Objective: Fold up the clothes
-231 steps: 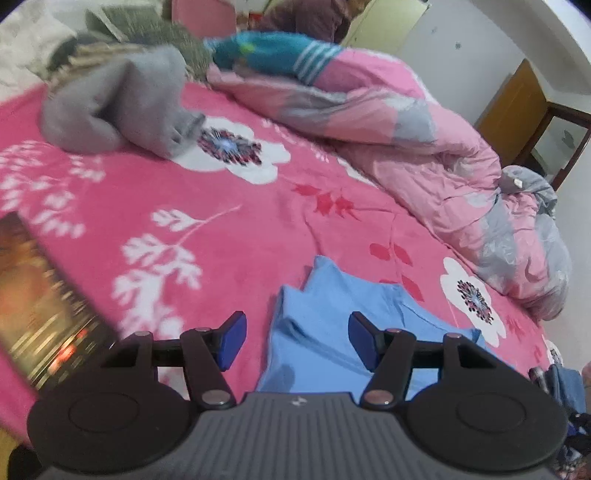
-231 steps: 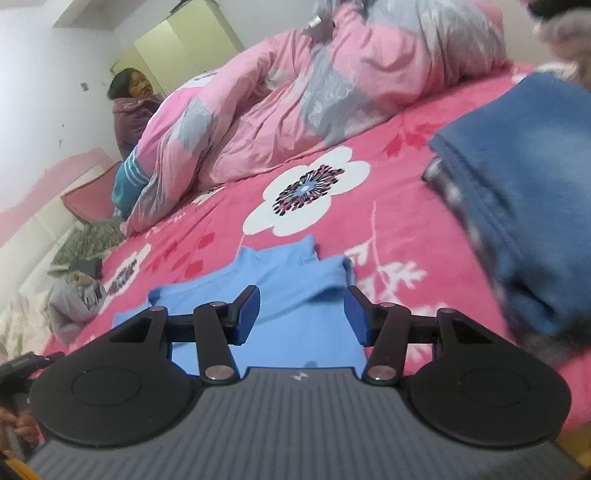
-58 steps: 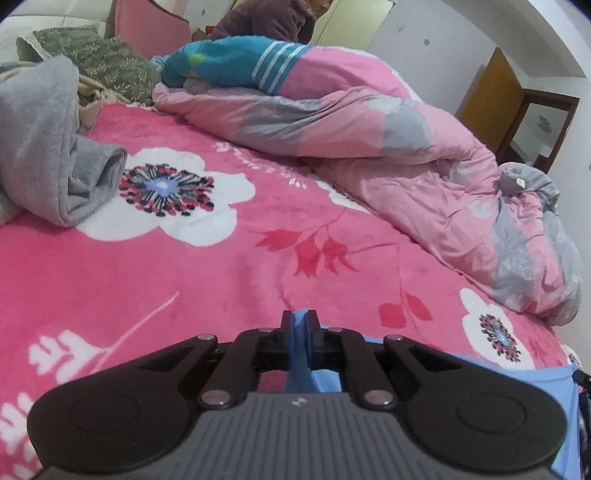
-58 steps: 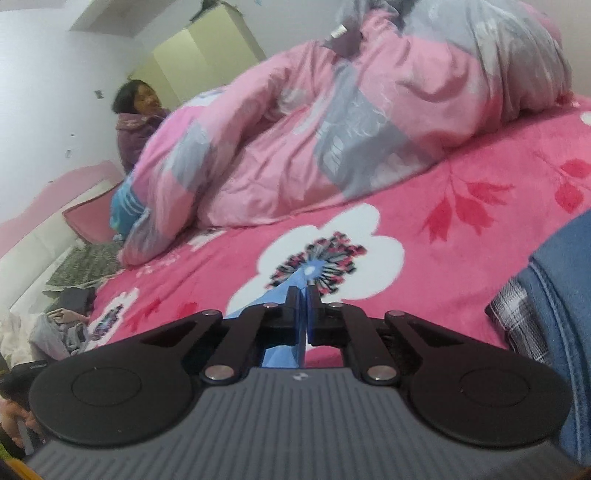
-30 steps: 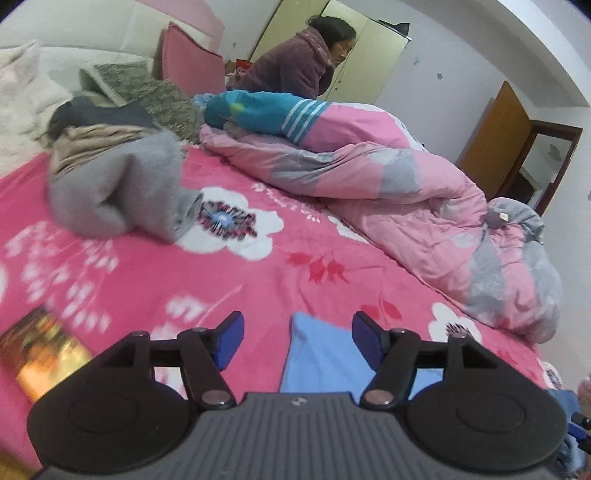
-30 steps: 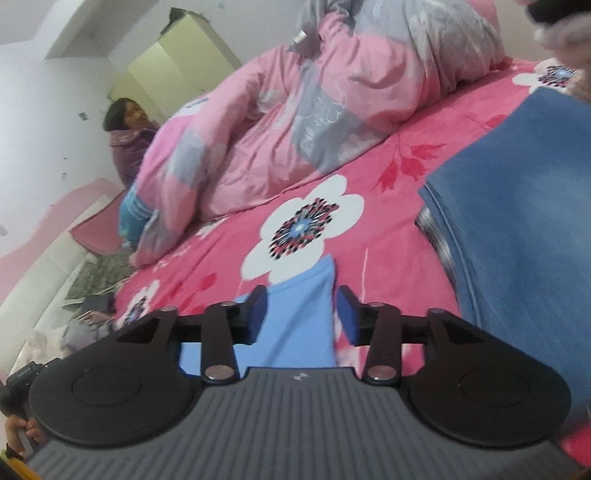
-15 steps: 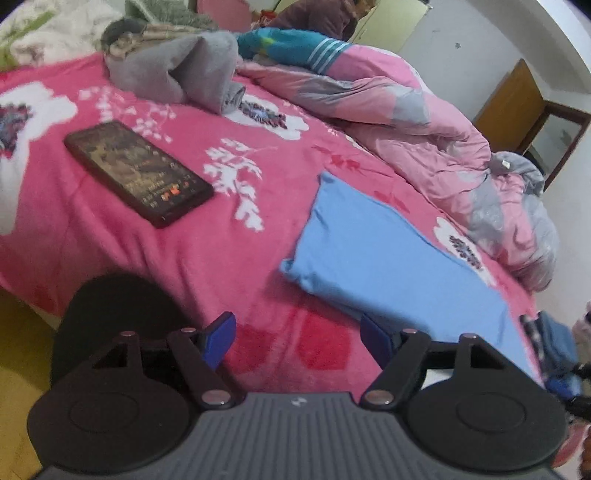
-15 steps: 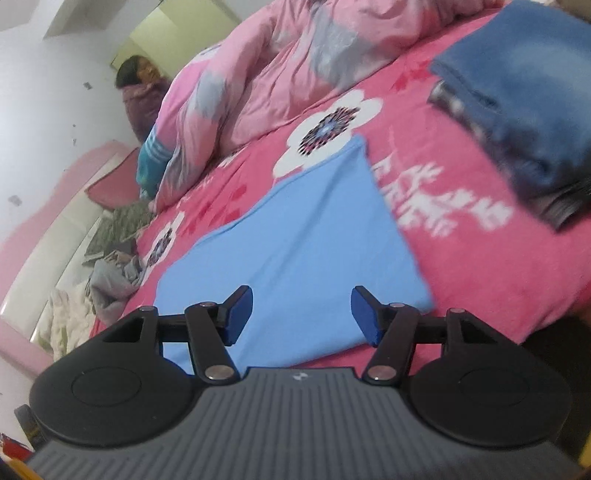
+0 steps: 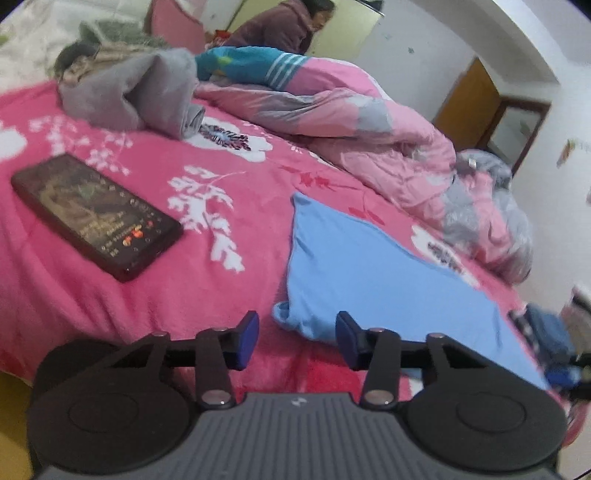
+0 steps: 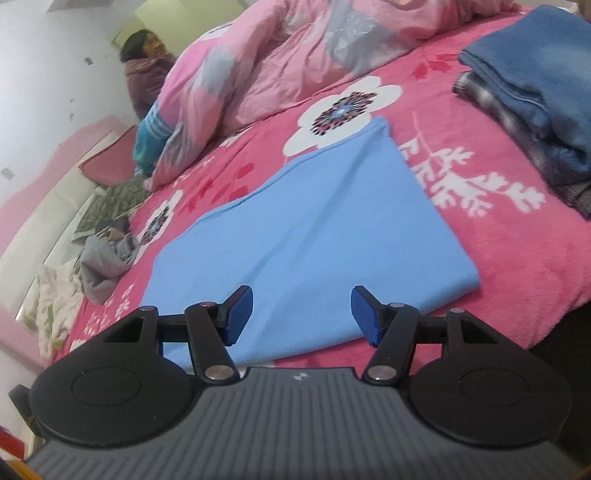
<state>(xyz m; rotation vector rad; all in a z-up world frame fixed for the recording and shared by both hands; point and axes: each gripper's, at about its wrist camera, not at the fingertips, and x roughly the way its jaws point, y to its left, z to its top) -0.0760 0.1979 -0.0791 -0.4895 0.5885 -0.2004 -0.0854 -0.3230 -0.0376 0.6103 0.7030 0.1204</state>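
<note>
A light blue garment (image 9: 384, 273) (image 10: 306, 236) lies folded flat on the pink flowered bedspread (image 9: 229, 199) (image 10: 480, 192), near the bed's front edge. My left gripper (image 9: 295, 338) hovers open just before the garment's near left corner, with nothing between its blue pads. In the right wrist view my right gripper (image 10: 301, 314) stands open over the garment's near edge, also holding nothing.
A dark phone (image 9: 96, 214) lies on the bed at left. A grey garment (image 9: 136, 96) is heaped behind it. A rumpled pink quilt (image 9: 369, 122) (image 10: 295, 55) fills the far side, with a person (image 9: 284, 22) behind. A folded dark blue stack (image 10: 535, 85) sits at right.
Both grippers were shut on the blue garment's far edge, then opened and pulled back to the bed's near edge. Over the last half second the left gripper moved closer to the garment's corner.
</note>
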